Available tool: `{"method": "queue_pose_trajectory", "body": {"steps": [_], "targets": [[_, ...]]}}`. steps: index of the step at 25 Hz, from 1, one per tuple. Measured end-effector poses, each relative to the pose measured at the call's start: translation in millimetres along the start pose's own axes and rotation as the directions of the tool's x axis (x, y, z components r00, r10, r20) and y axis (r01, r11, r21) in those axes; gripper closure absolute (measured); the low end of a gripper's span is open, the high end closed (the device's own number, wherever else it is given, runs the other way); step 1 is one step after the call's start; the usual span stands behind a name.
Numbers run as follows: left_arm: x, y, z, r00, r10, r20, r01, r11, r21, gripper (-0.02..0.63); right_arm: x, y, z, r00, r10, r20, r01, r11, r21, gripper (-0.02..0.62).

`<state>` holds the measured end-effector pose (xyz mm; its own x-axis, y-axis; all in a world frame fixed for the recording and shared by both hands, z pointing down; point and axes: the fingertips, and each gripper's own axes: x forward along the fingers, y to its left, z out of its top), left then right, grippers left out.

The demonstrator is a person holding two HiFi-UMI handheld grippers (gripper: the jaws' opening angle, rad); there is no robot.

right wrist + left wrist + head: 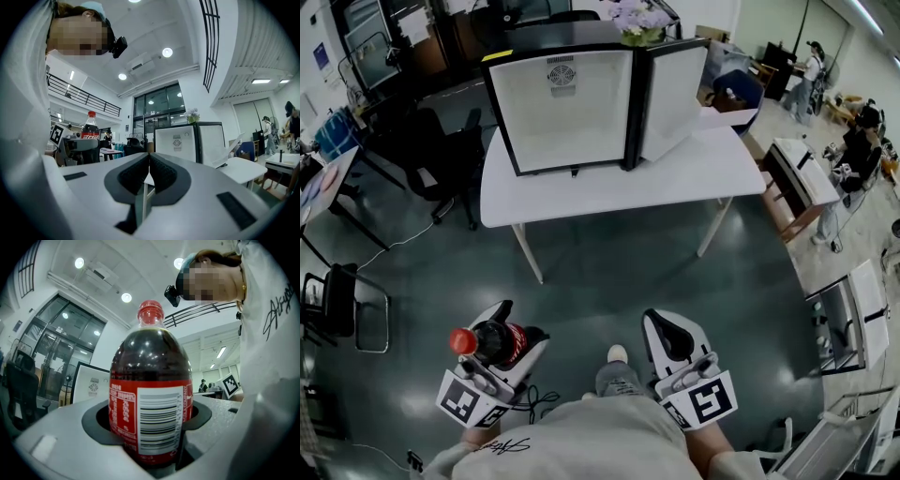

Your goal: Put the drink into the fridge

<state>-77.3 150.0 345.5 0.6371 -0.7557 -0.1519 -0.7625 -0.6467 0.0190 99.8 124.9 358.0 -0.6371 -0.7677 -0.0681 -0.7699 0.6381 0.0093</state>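
A cola bottle (492, 341) with a red cap and red label stands in my left gripper (508, 330), low at the left of the head view. In the left gripper view the bottle (151, 394) fills the middle, and the dark pads press on it from both sides. My right gripper (673, 339) is beside it, jaws together with nothing between them (149, 165). The small fridge (567, 112) stands on the white table (694, 173) some way ahead, its door (673, 94) swung open to the right and its white inside bare. From the right gripper view the bottle (90, 126) shows at the left.
Dark floor lies between me and the table. Black office chairs (441, 159) and desks stand at the left. Low cabinets (802, 178) and people (862, 141) are at the right. Flowers (639, 21) sit on the fridge top. A cable (403, 239) runs across the floor.
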Motion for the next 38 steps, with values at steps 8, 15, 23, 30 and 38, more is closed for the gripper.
{"method": "queue_pose_trajectory", "body": {"steps": [8, 15, 23, 30, 38], "targets": [[33.8, 27.3, 3.4, 1.000, 0.011, 0.006, -0.011, 1.000, 0.008, 0.282, 34.2, -30.0, 1.9, 1.000, 0.012, -0.001, -0.012, 1.000, 0.003, 0.583], [69.6, 45.6, 3.8, 1.000, 0.024, 0.011, -0.024, 1.000, 0.016, 0.282, 63.7, -61.0, 2.0, 0.999, 0.032, -0.005, -0.032, 0.999, 0.001, 0.583], [104.7, 59.2, 0.8, 0.999, 0.040, 0.011, -0.040, 0.999, 0.019, 0.282, 87.2, -94.8, -1.4, 0.999, 0.052, -0.010, -0.052, 0.999, 0.014, 0.583], [132.1, 65.1, -3.5, 0.998, 0.058, 0.021, -0.058, 0.998, 0.029, 0.282, 101.4, -121.7, -5.2, 0.997, 0.078, -0.006, -0.078, 0.997, 0.013, 0.583], [149.1, 64.6, -7.8, 0.993, 0.112, 0.027, -0.113, 0.993, 0.043, 0.282, 113.1, -139.7, -10.2, 0.990, 0.142, -0.005, -0.142, 0.990, 0.020, 0.583]]}}
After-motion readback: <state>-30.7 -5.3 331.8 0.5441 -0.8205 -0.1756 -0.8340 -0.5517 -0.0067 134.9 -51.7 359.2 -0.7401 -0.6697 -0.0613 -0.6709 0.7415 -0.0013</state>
